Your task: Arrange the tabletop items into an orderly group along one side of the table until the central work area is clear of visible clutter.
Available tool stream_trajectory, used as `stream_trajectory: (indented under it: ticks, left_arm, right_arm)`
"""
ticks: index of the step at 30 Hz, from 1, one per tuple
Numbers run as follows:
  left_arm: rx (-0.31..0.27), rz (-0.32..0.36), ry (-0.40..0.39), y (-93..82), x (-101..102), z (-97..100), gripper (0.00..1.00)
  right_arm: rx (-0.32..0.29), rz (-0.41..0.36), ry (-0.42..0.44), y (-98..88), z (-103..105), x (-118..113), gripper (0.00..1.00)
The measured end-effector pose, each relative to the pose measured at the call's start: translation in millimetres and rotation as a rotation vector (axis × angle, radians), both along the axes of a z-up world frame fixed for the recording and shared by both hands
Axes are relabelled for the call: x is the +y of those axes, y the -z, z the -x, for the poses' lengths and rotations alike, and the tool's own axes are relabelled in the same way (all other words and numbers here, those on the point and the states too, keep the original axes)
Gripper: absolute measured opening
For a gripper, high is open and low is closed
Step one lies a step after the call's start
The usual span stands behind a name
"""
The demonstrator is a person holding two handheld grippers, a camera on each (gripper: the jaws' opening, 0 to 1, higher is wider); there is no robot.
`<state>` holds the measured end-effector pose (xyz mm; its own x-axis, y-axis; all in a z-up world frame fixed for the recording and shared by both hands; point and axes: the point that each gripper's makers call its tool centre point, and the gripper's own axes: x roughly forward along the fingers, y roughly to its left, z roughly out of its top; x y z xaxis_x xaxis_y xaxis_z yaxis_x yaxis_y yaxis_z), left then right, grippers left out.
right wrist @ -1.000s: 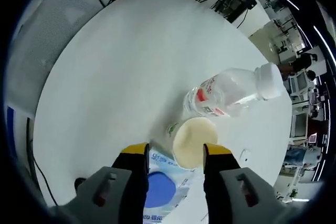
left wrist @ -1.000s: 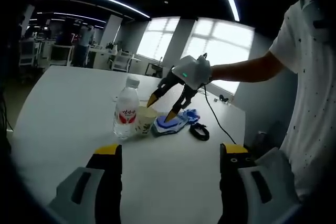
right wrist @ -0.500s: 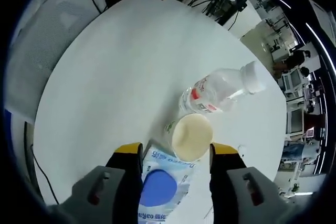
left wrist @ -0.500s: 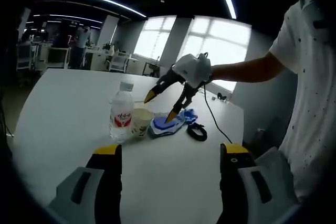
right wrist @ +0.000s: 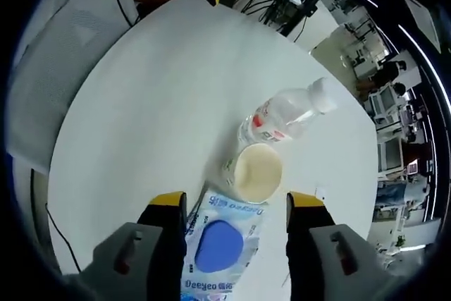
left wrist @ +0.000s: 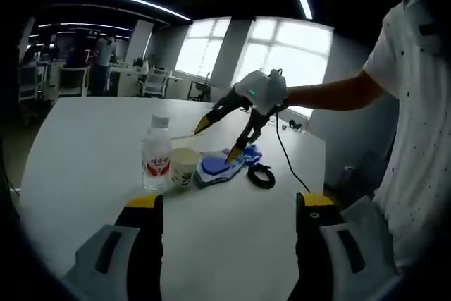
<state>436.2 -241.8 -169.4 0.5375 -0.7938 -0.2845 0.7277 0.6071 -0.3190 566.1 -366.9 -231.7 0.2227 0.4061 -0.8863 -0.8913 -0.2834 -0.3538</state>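
Clear plastic, paper and soft film, all light stuff, clustered close together on the white table (right wrist: 141,103).

Right claw (right wrist: 231,202): released, jaws spread wide, empty, hanging above the group. Directly below, between the jaw tips: blue-and-white wipes pack (right wrist: 222,248), flat, soft, likely slippery and floppy; best pinched at one edge rather than across the face. Just beyond the tips, touching the pack's far edge: paper cup (right wrist: 255,173), upright, open-mouthed, thin-walled, easily crushed; gentle squeeze low on the wall probably safest. Past the cup and right against it: water bottle (right wrist: 282,118), upright, white cap, red label, seemingly full, so heaviest of the three; stiff enough for a firm grip around the labelled middle.

Left claw (left wrist: 229,202): released as well, empty, held back over bare table, well short of the group. Beside the pack, on the person's side: black coiled cable (left wrist: 260,174), limp, prone to snag.
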Motion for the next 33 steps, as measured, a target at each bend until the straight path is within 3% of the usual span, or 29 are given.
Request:
stream_trajectory:
  ticks: [21, 33]
  left_arm:
    - [-0.018, -0.06, 0.072, -14.1, -21.8, 3.7, 0.79]
    - [-0.02, -0.094, 0.101, -18.7, -37.9, 3.1, 0.8]
  right_arm:
    - [-0.019, -0.105, 0.176, -34.4, 26.1, -56.5, 0.61]
    - [-0.026, -0.173, 0.329, -49.5, 48.0, -113.1, 0.62]
